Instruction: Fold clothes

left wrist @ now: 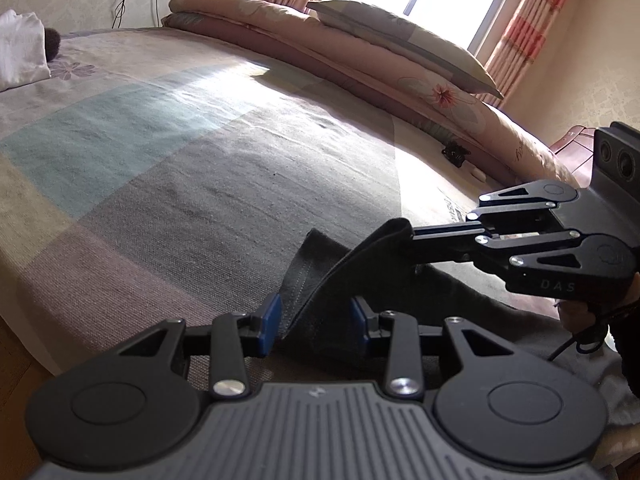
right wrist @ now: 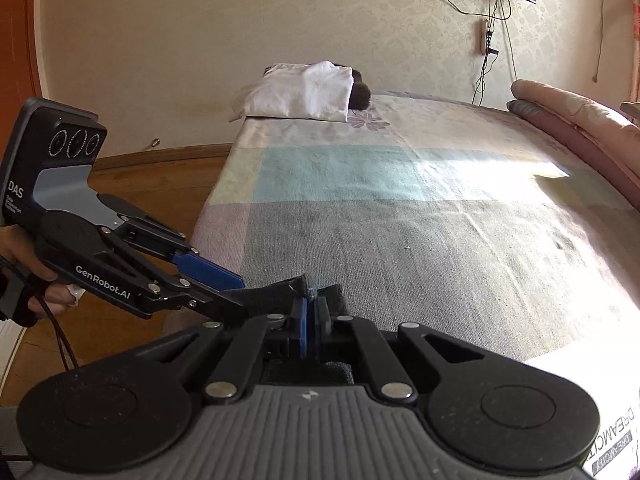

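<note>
A dark garment [left wrist: 320, 280] lies at the near edge of the bed, one banded edge lifted off the sheet. My left gripper [left wrist: 316, 318] has its blue pads [left wrist: 272, 320] on either side of a bunch of that cloth and presses on it. My right gripper [left wrist: 414, 240] comes in from the right, pinched shut on the raised edge. In the right wrist view the right gripper [right wrist: 311, 308] has its pads together on the dark garment [right wrist: 272, 290]. There the left gripper [right wrist: 240, 294] clamps the same edge just to the left.
The bed [left wrist: 160, 160] carries a patchwork sheet [right wrist: 400, 220]. A folded white garment [right wrist: 304, 92] lies at its far end. A rolled pink quilt [left wrist: 360, 60] and a pillow [left wrist: 400, 40] line the window side. A small black clip [left wrist: 454, 154] lies by the quilt. Wooden floor [right wrist: 160, 176] lies to the left.
</note>
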